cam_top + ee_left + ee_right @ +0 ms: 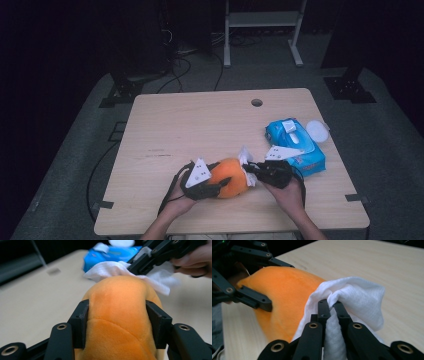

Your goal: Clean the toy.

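At the left of the high view, the left gripper is seen clamped on the orange plush toy, which is held just above the near edge of the table. In the left gripper view the pads are pressed into both flanks of the plush toy, and the fabric is visibly dented. To the right, the right gripper is closed tight on a white wipe, which is laid against the toy's far end; the pinched fold is seen between the jaws in the right gripper view. Further right, the blue wipes pack lies on the table, its lid open.

Risks noted: the soft plush may be squeezed out of the left grip under wiping pressure. The wipe is held by a small fold only and may be dragged free by friction against the pile.
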`<state>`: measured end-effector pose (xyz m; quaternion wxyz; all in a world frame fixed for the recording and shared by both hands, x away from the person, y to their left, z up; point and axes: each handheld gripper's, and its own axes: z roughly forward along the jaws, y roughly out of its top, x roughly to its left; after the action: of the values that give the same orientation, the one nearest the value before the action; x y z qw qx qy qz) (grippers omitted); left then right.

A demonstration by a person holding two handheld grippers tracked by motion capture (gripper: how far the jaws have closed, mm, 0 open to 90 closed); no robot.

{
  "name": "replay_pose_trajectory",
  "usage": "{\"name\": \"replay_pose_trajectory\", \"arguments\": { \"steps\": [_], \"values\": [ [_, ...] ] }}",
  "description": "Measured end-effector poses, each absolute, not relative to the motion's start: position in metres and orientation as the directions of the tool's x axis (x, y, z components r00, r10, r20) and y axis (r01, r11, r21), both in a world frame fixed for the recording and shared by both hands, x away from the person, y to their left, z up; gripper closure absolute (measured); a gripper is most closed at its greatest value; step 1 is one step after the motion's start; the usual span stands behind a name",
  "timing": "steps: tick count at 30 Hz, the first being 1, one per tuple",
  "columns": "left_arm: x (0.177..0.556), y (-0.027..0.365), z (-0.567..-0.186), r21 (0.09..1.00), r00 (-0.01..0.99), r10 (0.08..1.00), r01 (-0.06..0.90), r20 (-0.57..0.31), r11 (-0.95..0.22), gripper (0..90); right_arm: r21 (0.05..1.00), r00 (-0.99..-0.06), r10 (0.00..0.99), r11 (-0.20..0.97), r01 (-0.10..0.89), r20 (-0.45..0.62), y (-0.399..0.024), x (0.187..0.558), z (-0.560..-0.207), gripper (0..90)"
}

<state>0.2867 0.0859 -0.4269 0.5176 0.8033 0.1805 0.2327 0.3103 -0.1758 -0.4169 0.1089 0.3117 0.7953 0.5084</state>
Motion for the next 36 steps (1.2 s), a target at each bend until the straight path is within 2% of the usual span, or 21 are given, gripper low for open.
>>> {"name": "replay_pose_trajectory", "arguments": {
  "steps": [2, 5, 6, 7, 8, 10, 12, 14, 16, 20, 21, 24, 26, 30, 33, 36],
  "values": [
    [0.289, 0.083, -0.432, 0.921, 0.829, 0.528, 0.044, 0.182, -0.386, 41.8, 0.887, -0.774, 0.615, 0.262, 0.379, 0.149, -0.181, 0.312, -0.413, 85.5],
    [0.291, 0.083, -0.437, 0.919, 0.868, 0.486, 0.102, 0.105, -0.381, 25.7, 0.877, -0.787, 0.594, 0.276, 0.393, 0.165, -0.180, 0.314, -0.417, 85.5],
    [0.291, 0.083, -0.437, 0.919, 0.868, 0.486, 0.102, 0.105, -0.381, 19.1, 0.872, -0.792, 0.588, 0.289, 0.394, 0.163, -0.179, 0.313, -0.420, 85.5],
    [0.291, 0.086, -0.434, 0.923, 0.871, 0.486, 0.121, 0.078, -0.364, 19.1, 0.872, -0.792, 0.588, 0.289, 0.394, 0.163, -0.179, 0.313, -0.420, 85.5],
    [0.292, 0.093, -0.429, 0.937, 0.853, 0.523, 0.177, 0.007, -0.302, 10.1, 0.866, -0.798, 0.581, 0.307, 0.395, 0.158, -0.177, 0.310, -0.423, 85.5],
    [0.293, 0.097, -0.429, 0.936, 0.845, 0.535, 0.196, -0.009, -0.293, 10.2, 0.866, -0.800, 0.581, 0.312, 0.391, 0.152, -0.177, 0.309, -0.423, 85.5],
    [0.297, 0.100, -0.439, 0.910, 0.850, 0.524, 0.260, -0.057, -0.323, 17.1, 0.868, -0.804, 0.576, 0.311, 0.386, 0.151, -0.175, 0.305, -0.420, 85.3],
    [0.295, 0.099, -0.441, 0.911, 0.853, 0.520, 0.251, -0.048, -0.327, 22.4, 0.872, -0.806, 0.576, 0.316, 0.375, 0.138, -0.172, 0.303, -0.418, 85.3],
    [0.289, 0.095, -0.439, 0.900, 0.858, 0.514, 0.226, -0.002, -0.373, 24.1, 0.882, -0.819, 0.565, 0.331, 0.336, 0.100, -0.163, 0.297, -0.415, 85.3],
    [0.289, 0.098, -0.440, 0.903, 0.863, 0.505, 0.221, -0.004, -0.369, 24.3, 0.880, -0.825, 0.554, 0.329, 0.343, 0.115, -0.163, 0.300, -0.417, 85.4],
    [0.290, 0.099, -0.439, 0.904, 0.864, 0.504, 0.221, -0.007, -0.367, 24.6, 0.870, -0.804, 0.575, 0.308, 0.386, 0.153, -0.170, 0.305, -0.421, 85.4],
    [0.289, 0.098, -0.438, 0.902, 0.868, 0.496, 0.210, 0.006, -0.378, 24.6, 0.863, -0.790, 0.587, 0.294, 0.411, 0.177, -0.175, 0.309, -0.423, 85.4],
    [0.289, 0.099, -0.432, 0.913, 0.870, 0.493, 0.182, 0.024, -0.365, 19.1, 0.869, -0.803, 0.576, 0.309, 0.385, 0.151, -0.171, 0.306, -0.422, 85.4],
    [0.291, 0.100, -0.428, 0.924, 0.867, 0.497, 0.166, 0.029, -0.343, 16.5, 0.885, -0.836, 0.540, 0.338, 0.320, 0.096, -0.159, 0.297, -0.417, 85.4],
    [0.291, 0.100, -0.434, 0.916, 0.873, 0.487, 0.179, 0.020, -0.359, 25.6, 0.883, -0.834, 0.547, 0.355, 0.308, 0.071, -0.156, 0.295, -0.416, 85.4],
    [0.292, 0.100, -0.437, 0.913, 0.871, 0.491, 0.185, 0.020, -0.365, 30.2, 0.872, -0.813, 0.569, 0.327, 0.363, 0.126, -0.164, 0.302, -0.421, 85.5]
  ]
}}
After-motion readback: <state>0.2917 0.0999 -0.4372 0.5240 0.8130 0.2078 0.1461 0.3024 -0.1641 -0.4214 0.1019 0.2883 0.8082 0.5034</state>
